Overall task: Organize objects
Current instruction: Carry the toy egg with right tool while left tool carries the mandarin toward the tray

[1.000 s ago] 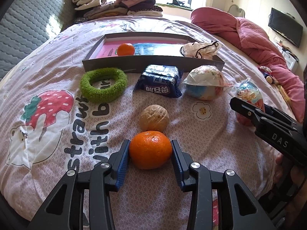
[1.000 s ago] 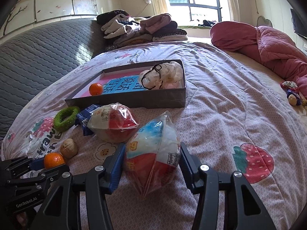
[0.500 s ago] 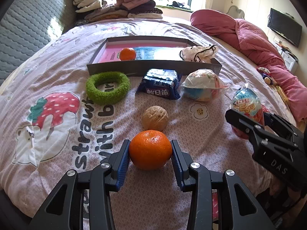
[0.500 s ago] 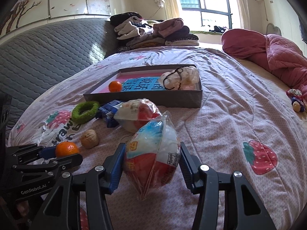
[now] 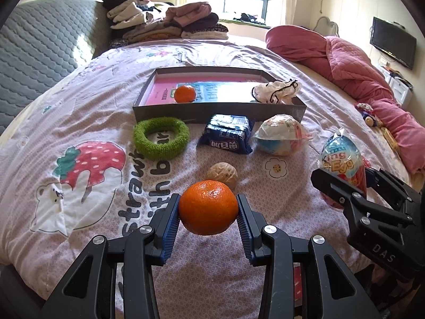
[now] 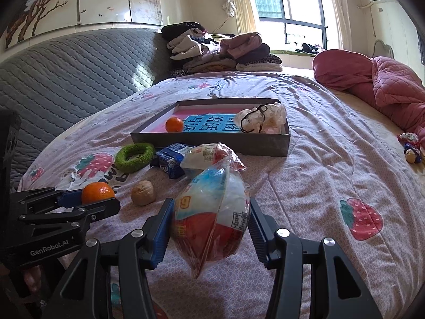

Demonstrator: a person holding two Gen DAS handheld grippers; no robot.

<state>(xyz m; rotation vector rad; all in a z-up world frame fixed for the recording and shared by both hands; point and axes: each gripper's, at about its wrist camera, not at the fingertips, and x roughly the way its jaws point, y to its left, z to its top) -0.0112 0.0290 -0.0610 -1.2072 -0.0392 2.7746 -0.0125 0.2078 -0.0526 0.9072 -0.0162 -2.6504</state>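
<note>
Though dimpled, round orange (image 5: 208, 207) between ribbed fingers (image 5: 170, 228)

two oranges (image 5: 208, 207) (image 5: 185, 93), two wrapped eggs (image 5: 342, 159) (image 5: 281, 138)

1. Box (image 5: 217, 110) upper centre of frame, on the bed (image 5: 79, 106); tangerine (image 5: 185, 93) inside left, pouch (image 5: 276, 91) inside right.
2. Below box, left to right: ring (image 5: 161, 138), packet (image 5: 228, 137), wrapped ball (image 5: 281, 135).
3. Walnut (image 5: 222, 174) below packet.
</note>
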